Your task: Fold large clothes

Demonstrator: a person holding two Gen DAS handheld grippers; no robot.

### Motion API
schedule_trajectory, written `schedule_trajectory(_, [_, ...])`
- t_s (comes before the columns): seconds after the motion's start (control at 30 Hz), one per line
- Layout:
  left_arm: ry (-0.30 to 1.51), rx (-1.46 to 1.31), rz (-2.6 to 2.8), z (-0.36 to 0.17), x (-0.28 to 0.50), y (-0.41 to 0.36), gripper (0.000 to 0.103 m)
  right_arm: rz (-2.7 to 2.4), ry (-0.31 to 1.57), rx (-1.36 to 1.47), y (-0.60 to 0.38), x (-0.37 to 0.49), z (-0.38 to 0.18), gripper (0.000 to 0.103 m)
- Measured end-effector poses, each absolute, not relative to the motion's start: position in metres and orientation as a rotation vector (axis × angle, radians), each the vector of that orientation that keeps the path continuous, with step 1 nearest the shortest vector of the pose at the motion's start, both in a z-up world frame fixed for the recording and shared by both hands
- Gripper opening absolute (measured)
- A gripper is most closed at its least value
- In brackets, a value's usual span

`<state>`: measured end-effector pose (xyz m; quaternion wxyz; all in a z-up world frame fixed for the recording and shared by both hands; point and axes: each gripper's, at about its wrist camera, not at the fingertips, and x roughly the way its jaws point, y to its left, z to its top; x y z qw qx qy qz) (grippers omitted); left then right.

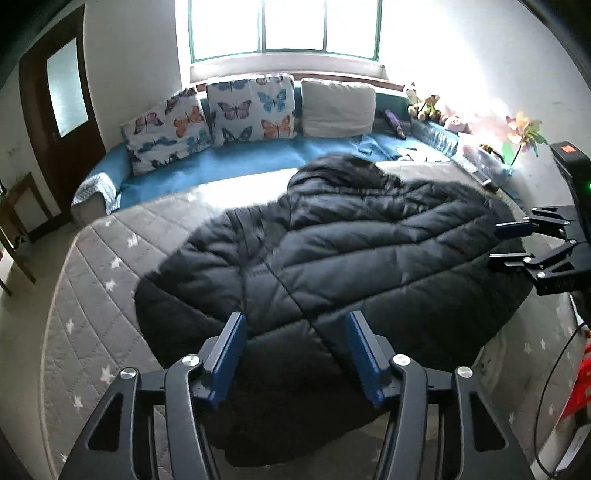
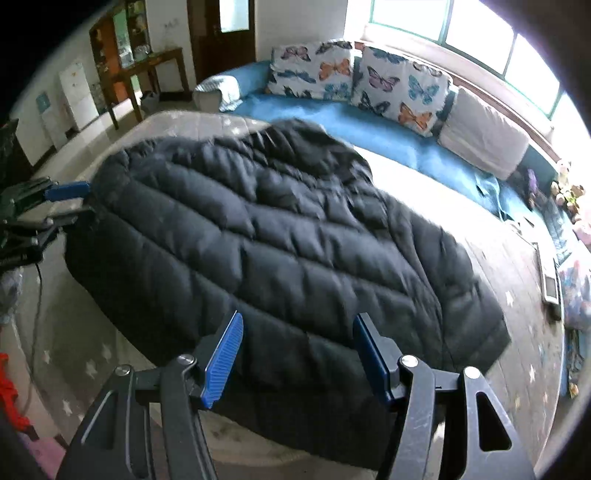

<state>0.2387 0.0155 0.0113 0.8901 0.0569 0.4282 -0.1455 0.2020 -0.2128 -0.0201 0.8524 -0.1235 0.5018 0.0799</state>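
Left wrist view: your left gripper (image 1: pixel 295 354) hangs over the near hem of the jacket (image 1: pixel 332 251), its blue ribbed pads (image 1: pixel 227 354) parted about halfway with nothing pinched between them. The jacket is black, puffy and quilted in horizontal channels, spread flat on a grey quilted mattress (image 1: pixel 96 280) scattered with white stars; a diagonal seam crosses its near part. At the right edge you see your right gripper (image 1: pixel 506 243), pads apart, just above the jacket's side. Behind stand a blue couch (image 1: pixel 221 162), butterfly pillows (image 1: pixel 207 118), a plain pillow (image 1: pixel 338 107), a bright window (image 1: pixel 284 29), a dark door (image 1: pixel 62 99), soft toys (image 1: pixel 424 103) and a pinwheel (image 1: pixel 524 133).

Right wrist view: your right gripper (image 2: pixel 299 354) is likewise half open and empty above the hem, where it is hard to say whether the pads touch cloth. Only here do you see the jacket's dark hood (image 2: pixel 314 144) toward the couch, a wooden table (image 2: pixel 147 74) and a cabinet (image 2: pixel 110 37) near the door. The left gripper (image 2: pixel 70 201) sits at the jacket's left edge.
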Motion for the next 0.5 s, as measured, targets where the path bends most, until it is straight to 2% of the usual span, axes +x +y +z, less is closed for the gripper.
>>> schedule_trajectory(0.5, [0.977, 0.070, -0.317, -0.035, 0.269, 0.014, 0.060, 0.159, 1.122, -0.211, -0.225, 0.217, -0.064, 0.070])
